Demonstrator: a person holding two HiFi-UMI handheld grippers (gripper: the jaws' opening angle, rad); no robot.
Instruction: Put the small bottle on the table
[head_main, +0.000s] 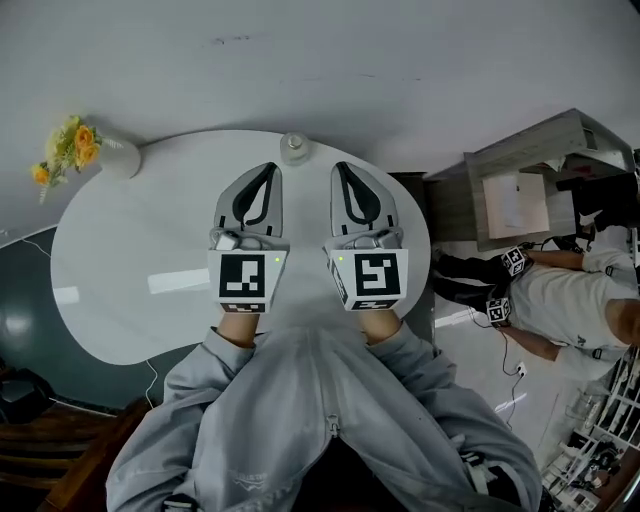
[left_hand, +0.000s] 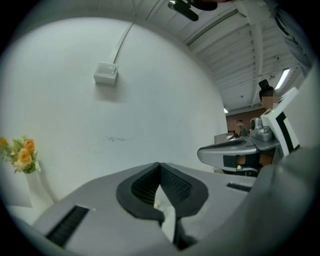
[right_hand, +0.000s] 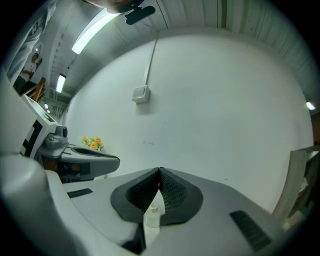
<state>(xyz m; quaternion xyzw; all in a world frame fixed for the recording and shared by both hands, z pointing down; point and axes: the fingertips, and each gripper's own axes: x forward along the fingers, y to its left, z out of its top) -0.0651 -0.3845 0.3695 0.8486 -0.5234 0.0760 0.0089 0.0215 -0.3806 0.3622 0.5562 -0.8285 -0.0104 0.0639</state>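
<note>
The small bottle (head_main: 293, 147) is already standing upright at the far edge of the tabletop (head_main: 120, 280), ahead of and between the two tips, maybe a touch nearer the left gripper (head_main: 271, 168) than the right gripper (head_main: 339, 167). Both have their jaws pressed together on nothing. Only the head view gives that layout. The right gripper view just catches the bottle low through the gap behind its tips.

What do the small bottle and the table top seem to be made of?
The small bottle: probably clear glass or plastic; its body looks pale and see-through. The table: a smooth, glossy white top, perhaps lacquer or glass, since it mirrors bright light patches.
</note>
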